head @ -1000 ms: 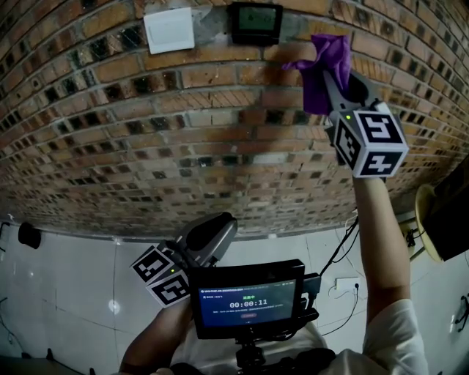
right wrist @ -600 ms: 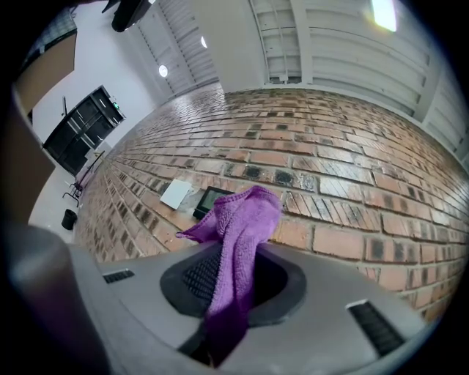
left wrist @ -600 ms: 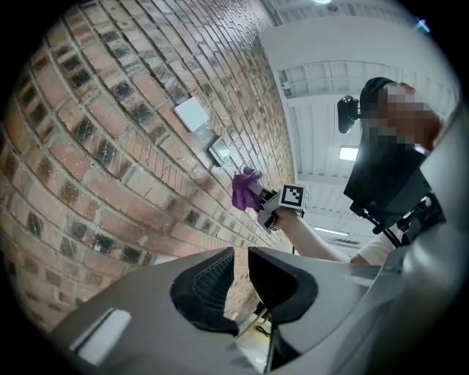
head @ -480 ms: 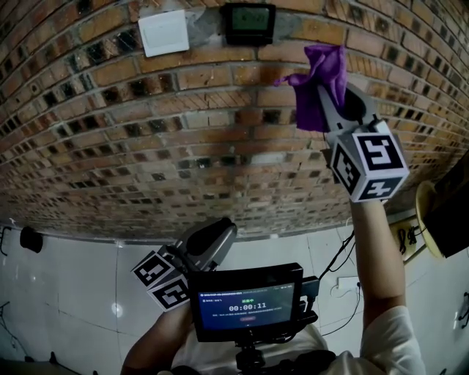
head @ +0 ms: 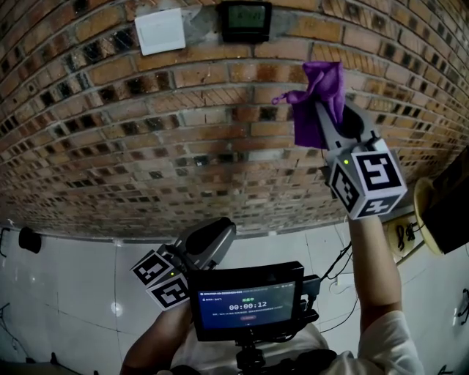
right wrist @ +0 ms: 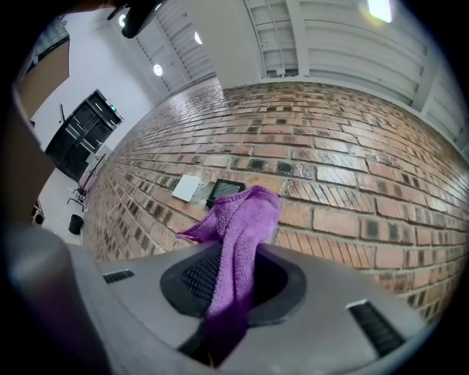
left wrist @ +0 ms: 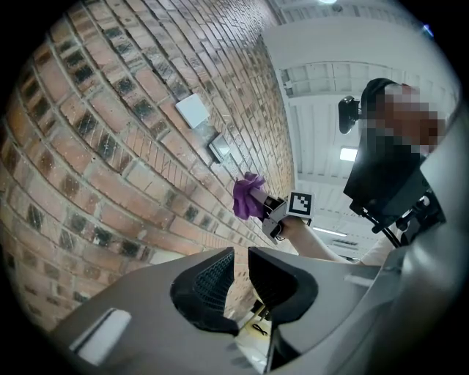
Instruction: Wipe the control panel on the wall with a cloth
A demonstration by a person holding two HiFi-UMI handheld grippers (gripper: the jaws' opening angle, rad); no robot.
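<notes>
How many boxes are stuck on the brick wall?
2. A white square plate is at the top of the head view, and the dark control panel is just right of it. More could be hidden outside the pictures.

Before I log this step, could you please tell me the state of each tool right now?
Left tool: slightly open, empty.
Right tool: closed on the purple cloth.

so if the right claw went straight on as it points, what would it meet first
Likely the brick wall, with the purple cloth held in the right claw touching it first; the control panel looks just left of that line, though depth is unclear.
</notes>
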